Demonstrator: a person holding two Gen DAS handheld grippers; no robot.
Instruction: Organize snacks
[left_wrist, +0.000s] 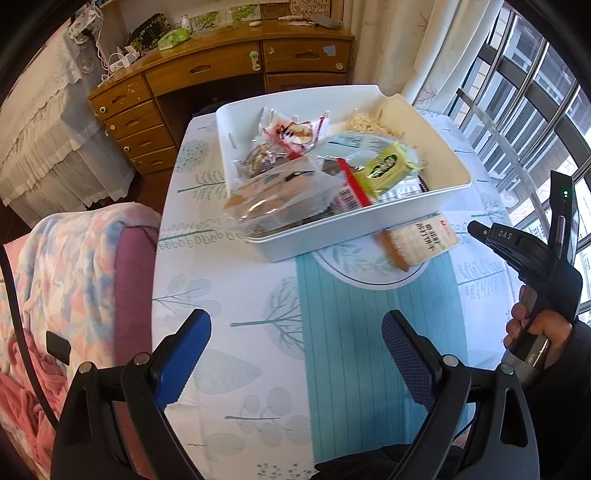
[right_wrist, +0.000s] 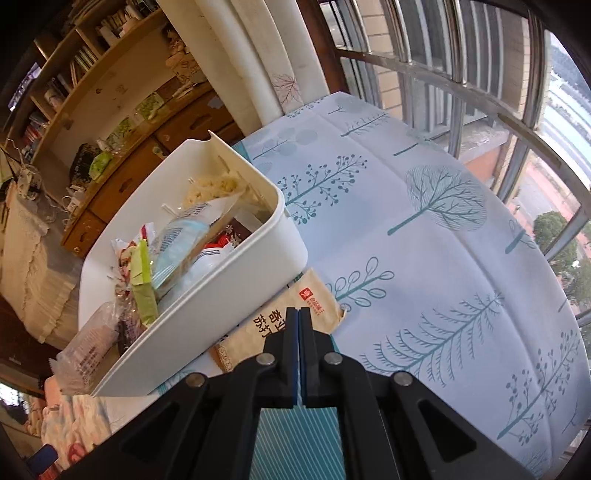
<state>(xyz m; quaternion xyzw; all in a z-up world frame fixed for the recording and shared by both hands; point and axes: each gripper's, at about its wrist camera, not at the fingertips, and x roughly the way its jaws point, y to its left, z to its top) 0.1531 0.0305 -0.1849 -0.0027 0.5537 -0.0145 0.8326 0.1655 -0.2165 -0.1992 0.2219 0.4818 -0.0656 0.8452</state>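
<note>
— Counting what's on the counter (left_wrist: 258, 332): how many bins, how many loose packets?

— One white bin (left_wrist: 436, 206), heaped with wrapped snacks. Among them one yellow-green packet (left_wrist: 388, 168), one packet with a red strip (left_wrist: 356, 184), and one clear bag of brown biscuits (left_wrist: 273, 199) hanging over the near-left rim. The rest overlap too much to count. One beige cracker packet (right_wrist: 295, 314) lies flat outside, touching the bin's near wall.

— Any writing you can read?

— The cracker packet carries a red square logo and dark Chinese characters – too partial to read. The right-hand device shows "DAS" in the left wrist view.

— And the two tools?

— Left tool (left_wrist: 295, 354): blue pads wide apart, nothing between them, above bare cloth near the bin. Right tool (right_wrist: 298, 314): pads pressed together, empty, over the cracker packet.
</note>
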